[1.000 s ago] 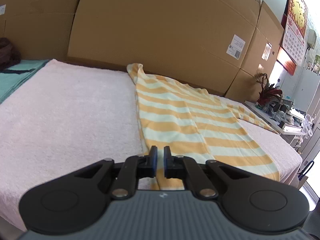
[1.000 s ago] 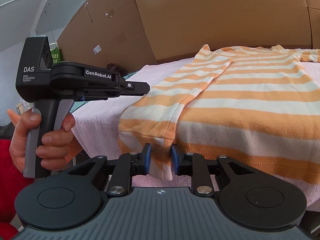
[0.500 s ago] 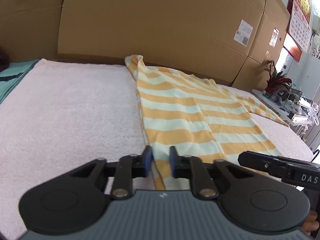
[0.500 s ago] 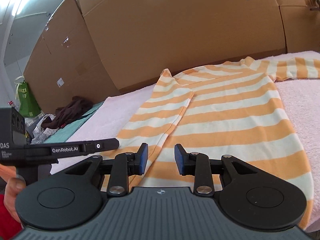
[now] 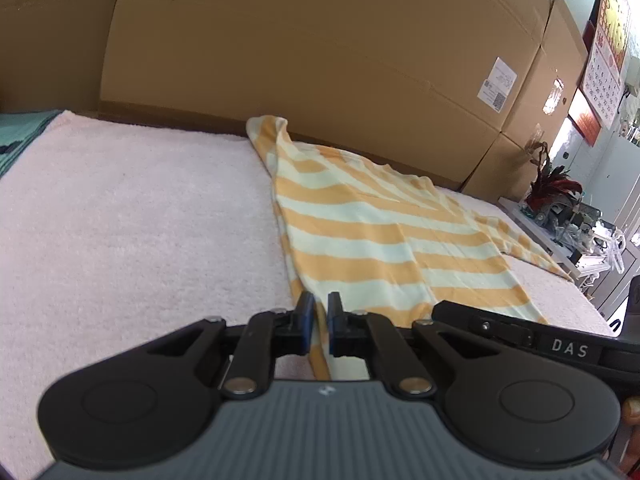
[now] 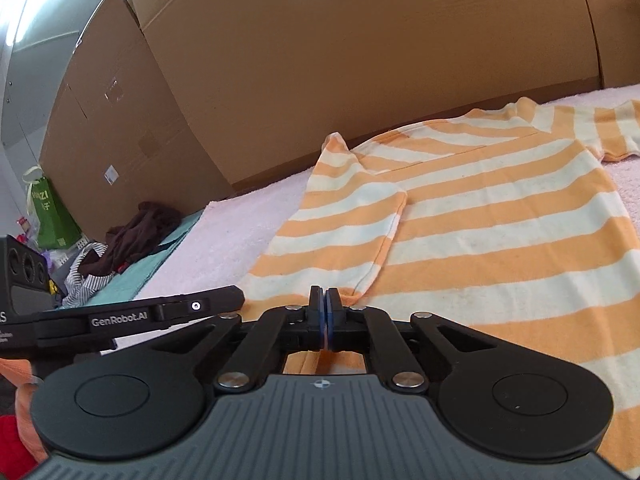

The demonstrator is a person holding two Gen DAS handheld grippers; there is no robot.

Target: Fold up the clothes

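Note:
An orange and cream striped shirt (image 5: 380,232) lies flat on the pink towel-covered surface (image 5: 140,220), one sleeve folded in over its body (image 6: 360,232). My left gripper (image 5: 320,312) is shut on the shirt's near left edge, and a strip of cloth shows between its pads. My right gripper (image 6: 324,304) is shut at the near hem, just in front of the folded sleeve's end, with a thin sliver of cloth between its pads. Each gripper's black body shows in the other's view: the right one (image 5: 520,332) and the left one (image 6: 160,316).
Tall cardboard boxes (image 5: 320,60) wall the far side. At the far left a teal cloth (image 6: 160,256) carries a dark pile of clothes (image 6: 132,240), beside a green bag (image 6: 52,216). On the right stand a side table with a red plant (image 5: 552,192) and a wall calendar (image 5: 604,40).
My right gripper, open over the hem half a second ago, has closed. Both grippers have moved along the near edge, and the right one's body now shows in the left wrist view.

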